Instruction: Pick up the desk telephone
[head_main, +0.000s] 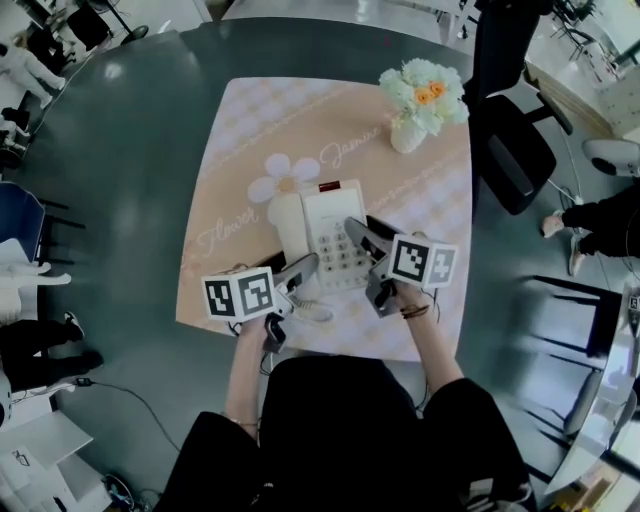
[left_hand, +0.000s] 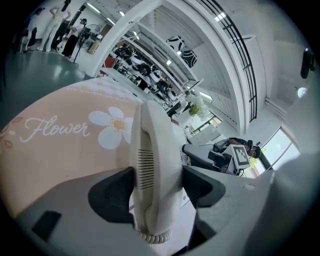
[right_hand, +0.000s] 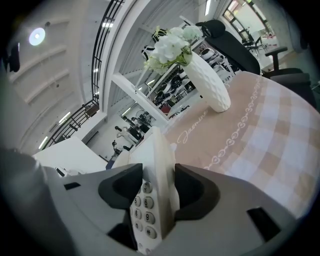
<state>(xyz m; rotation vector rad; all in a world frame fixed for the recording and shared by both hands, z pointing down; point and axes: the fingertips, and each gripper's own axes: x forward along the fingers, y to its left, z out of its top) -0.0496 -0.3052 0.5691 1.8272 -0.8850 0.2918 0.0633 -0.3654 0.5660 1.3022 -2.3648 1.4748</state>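
Observation:
The white desk telephone (head_main: 322, 232) lies near the front middle of the pink cloth, handset on its left, keypad (head_main: 338, 258) on its right. My left gripper (head_main: 297, 272) comes in from the lower left. Its dark pads press both sides of the handset (left_hand: 152, 165), and the coiled cord (left_hand: 156, 238) hangs below. My right gripper (head_main: 368, 246) comes in from the lower right and clamps the telephone's keypad edge (right_hand: 150, 205). Both grippers (left_hand: 158, 184) (right_hand: 156, 189) are shut on the telephone. I cannot tell whether its base touches the cloth.
A white vase of flowers (head_main: 421, 100) (right_hand: 202, 75) stands at the cloth's far right corner. The pink cloth (head_main: 250, 150) covers a dark round table (head_main: 130, 180). A black office chair (head_main: 515, 150) stands at the right, and a person's legs (head_main: 590, 220) show beyond it.

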